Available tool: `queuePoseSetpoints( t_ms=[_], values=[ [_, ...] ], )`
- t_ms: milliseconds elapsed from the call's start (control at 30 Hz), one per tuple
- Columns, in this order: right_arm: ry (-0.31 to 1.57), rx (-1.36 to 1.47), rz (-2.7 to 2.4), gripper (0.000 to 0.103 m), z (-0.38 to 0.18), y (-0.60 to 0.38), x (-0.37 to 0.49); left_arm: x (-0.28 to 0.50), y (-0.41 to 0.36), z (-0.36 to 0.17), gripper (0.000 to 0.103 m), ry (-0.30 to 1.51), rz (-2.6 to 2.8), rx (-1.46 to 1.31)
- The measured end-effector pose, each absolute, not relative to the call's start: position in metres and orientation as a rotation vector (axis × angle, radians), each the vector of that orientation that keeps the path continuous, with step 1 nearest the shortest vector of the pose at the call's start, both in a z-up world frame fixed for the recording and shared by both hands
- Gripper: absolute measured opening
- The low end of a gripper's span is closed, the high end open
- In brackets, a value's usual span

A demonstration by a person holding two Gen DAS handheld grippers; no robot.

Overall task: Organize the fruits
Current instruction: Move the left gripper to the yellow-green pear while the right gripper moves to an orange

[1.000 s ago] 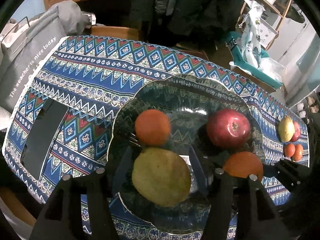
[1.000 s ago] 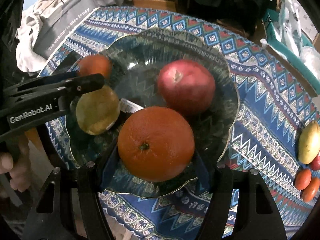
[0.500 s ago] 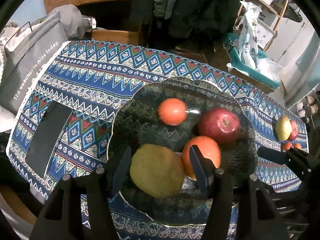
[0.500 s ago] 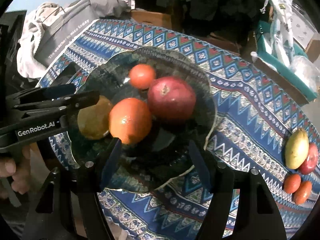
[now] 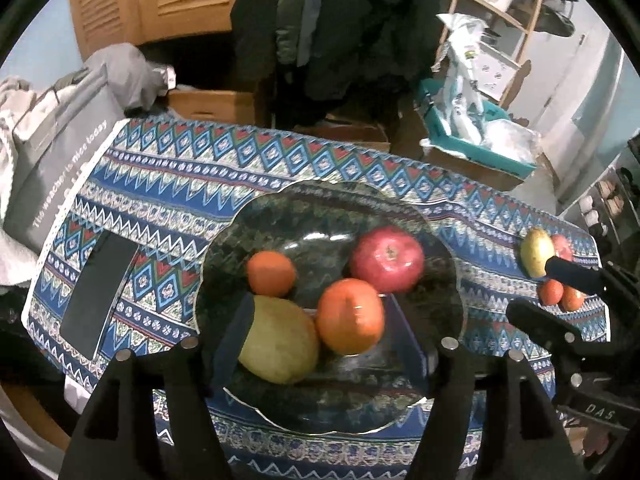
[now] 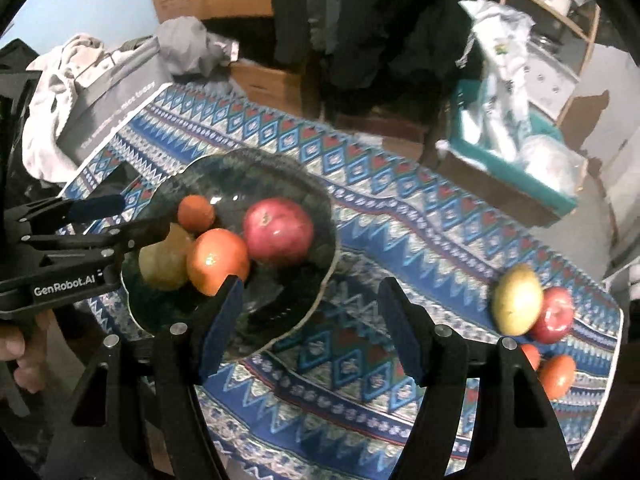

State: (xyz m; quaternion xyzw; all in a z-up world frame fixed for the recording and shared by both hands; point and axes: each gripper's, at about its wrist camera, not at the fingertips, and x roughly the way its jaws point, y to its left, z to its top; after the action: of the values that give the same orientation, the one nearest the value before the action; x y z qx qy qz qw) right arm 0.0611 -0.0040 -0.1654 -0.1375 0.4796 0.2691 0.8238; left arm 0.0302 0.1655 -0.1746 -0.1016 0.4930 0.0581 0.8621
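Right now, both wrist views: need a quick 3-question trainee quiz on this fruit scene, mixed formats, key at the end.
1. True or false: the left gripper is shut on the yellow-green pear.
2. Multiple choice: how many fruits lie in the glass plate? A) two B) three C) four D) six
3. Fill in: the loose pile of fruit still on the tablecloth sits toward the ____ side of the right wrist view.

Key
1. False. Its jaws stand open; the pear lies loose in the plate.
2. C: red apple, large orange, small orange, pear.
3. Right. The right gripper is open and empty.
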Motion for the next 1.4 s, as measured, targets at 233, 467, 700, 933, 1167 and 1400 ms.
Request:
queuePoseSetpoints(
  t_ms=[233, 467, 700, 933, 1167, 1400],
  values=[
    [0.960, -0.268, 0.523, 0.071, -0.142, -0.031, 0.056, 0.028, 0.135, -0.160, 0.076, 1.006, 0.080, -0.162],
    [0.917, -0.216, 0.477, 0.071, -0.121, -0.062, 0.053, 0.029, 0.108, -0.148, 0.076, 0.994, 0.030, -0.161],
    [0.878, -0.188, 0.412, 0.074, -0.108, -0.098, 0.050, 0.030, 0.077, -0.133, 0.081, 0.964, -0.018, -0.147],
    [0.850, -0.153, 0.356, 0.074, -0.098, -0.135, 0.045, 0.031, 0.048, -0.124, 0.081, 0.948, -0.050, -0.122],
    [0.812, -0.122, 0.294, 0.074, -0.086, -0.169, 0.035, 0.031, 0.025, -0.107, 0.081, 0.906, -0.039, -0.090],
    [0.776, -0.089, 0.249, 0.078, -0.071, -0.200, 0.032, 0.035, -0.005, -0.096, 0.083, 0.878, -0.046, -0.042]
  ],
)
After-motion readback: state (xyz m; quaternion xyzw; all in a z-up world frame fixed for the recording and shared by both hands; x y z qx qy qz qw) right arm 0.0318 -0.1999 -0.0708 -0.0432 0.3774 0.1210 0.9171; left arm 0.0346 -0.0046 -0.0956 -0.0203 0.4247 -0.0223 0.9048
